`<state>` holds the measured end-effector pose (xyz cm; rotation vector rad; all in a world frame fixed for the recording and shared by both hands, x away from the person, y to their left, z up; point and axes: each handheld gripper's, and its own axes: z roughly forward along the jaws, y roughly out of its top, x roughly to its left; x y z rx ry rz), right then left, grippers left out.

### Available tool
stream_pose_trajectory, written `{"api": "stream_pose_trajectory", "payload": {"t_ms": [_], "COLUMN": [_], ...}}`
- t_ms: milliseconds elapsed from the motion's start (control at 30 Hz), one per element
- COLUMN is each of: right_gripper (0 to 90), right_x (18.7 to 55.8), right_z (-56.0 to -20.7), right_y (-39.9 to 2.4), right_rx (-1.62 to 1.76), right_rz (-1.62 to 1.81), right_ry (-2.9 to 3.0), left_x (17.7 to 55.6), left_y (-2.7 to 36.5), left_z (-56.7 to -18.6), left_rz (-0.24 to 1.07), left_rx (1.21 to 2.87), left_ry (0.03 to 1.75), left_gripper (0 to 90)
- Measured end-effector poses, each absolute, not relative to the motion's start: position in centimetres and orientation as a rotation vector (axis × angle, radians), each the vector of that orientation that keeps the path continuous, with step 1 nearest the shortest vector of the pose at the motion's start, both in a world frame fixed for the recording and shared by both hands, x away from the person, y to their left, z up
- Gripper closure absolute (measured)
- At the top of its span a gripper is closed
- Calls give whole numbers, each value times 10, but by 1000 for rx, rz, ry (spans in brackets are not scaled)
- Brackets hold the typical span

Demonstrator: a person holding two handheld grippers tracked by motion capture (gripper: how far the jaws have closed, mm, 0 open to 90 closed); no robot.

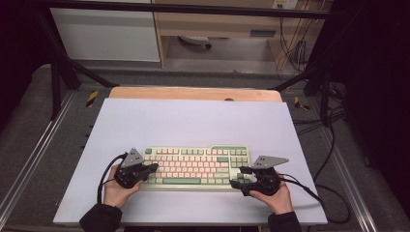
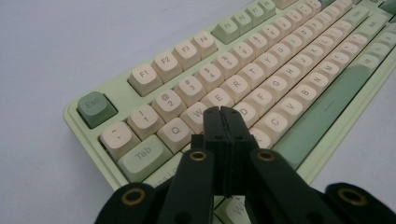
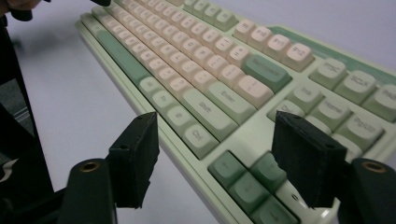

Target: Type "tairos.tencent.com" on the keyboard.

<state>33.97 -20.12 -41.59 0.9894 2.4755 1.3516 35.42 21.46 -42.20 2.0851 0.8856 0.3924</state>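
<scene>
Work on the pale green plastic keyboard with cream and green keycaps (image 1: 196, 166) looks barely begun: it lies flat on the lavender-white mat (image 1: 193, 121) near the person's edge of the table, between the two hands, with nothing lifted or shifted as far as I can judge. Its long axis runs left to right across the mat, the function row facing away from the person and the space bar towards them. The left gripper (image 2: 220, 112) is clenched on nothing, tips resting over the letter keys at the left end, while the right gripper (image 3: 219, 154) stands parted above the arrow-key corner, gripping nothing.
</scene>
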Motion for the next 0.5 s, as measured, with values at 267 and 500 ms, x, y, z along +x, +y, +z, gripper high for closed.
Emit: {"api": "stream_pose_trajectory", "payload": {"t_ms": [267, 500], "right_gripper": [527, 629], "right_x": [347, 353], "right_z": [-411, -409], "right_y": [-177, -159], "right_rx": [946, 946], "right_rz": [1381, 1386], "right_ry": [2485, 2502], "left_x": [354, 354], "left_y": [214, 214], "left_z": [-422, -422], "left_rz": [392, 392], "left_rx": [2087, 2084], "left_ry": [882, 881], "left_gripper": [897, 897]}}
